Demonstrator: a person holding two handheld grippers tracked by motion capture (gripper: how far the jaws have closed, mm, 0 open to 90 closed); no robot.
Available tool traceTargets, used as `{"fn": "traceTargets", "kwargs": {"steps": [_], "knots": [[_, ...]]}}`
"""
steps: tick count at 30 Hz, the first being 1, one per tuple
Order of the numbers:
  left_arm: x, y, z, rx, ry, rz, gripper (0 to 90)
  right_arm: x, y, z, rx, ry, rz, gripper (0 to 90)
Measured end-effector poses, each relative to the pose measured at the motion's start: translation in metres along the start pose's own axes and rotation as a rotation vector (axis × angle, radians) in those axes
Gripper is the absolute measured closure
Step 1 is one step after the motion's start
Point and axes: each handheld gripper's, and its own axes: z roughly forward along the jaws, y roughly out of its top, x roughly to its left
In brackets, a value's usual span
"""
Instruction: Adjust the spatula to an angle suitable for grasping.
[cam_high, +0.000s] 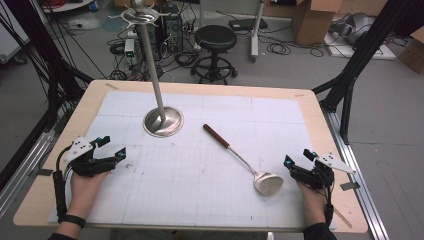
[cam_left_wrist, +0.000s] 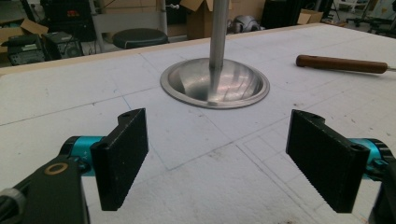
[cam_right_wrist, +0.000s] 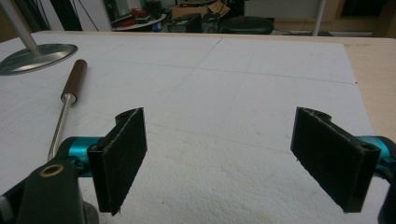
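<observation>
White foam sheet (cam_high: 200, 200) covered most of one wooden table (cam_high: 320, 115). On it: 1 steel stand (cam_high: 162, 121), w/ a round dished base and a tall upright pole, sat toward the far left; 1 ladle (cam_high: 240, 157) lay diagonally right of centre, brown wooden handle pointing at the stand, shiny bowl near the front right. Stand and ladle were apart, not touching.

2 grippers, 1 per hand. Left gripper (cam_high: 111, 147) rested near the table's front left, jaws spread wide, nothing between them; in the left gripper view its 2 black pads (cam_left_wrist: 122, 154) framed bare foam, w/ the stand base (cam_left_wrist: 215, 84) ahead and the ladle handle (cam_left_wrist: 343, 64) off to the right. Right gripper (cam_high: 299, 159) sat at front right, just beside the ladle bowl, jaws also wide and empty; its own view showed 2 pads (cam_right_wrist: 119, 156) over bare foam, ladle shaft (cam_right_wrist: 63, 121) running past the left pad.

Beyond the table: 1 black stool (cam_high: 215, 37), cardboard boxes (cam_high: 312, 17), cables on the floor.
</observation>
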Motion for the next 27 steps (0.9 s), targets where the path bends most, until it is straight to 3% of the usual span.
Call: {"fn": "traceTargets", "kwargs": {"steps": [18,27], "knots": [[-0.001,0.0,0.0,0.004,0.005,0.011,21.9,0.0,0.001,0.0,0.001,0.024,-0.016,17.5],[-0.002,0.0,0.001,0.007,0.008,0.017,21.8,0.014,0.02,0.001,-0.011,0.082,-0.06,17.5]]}}
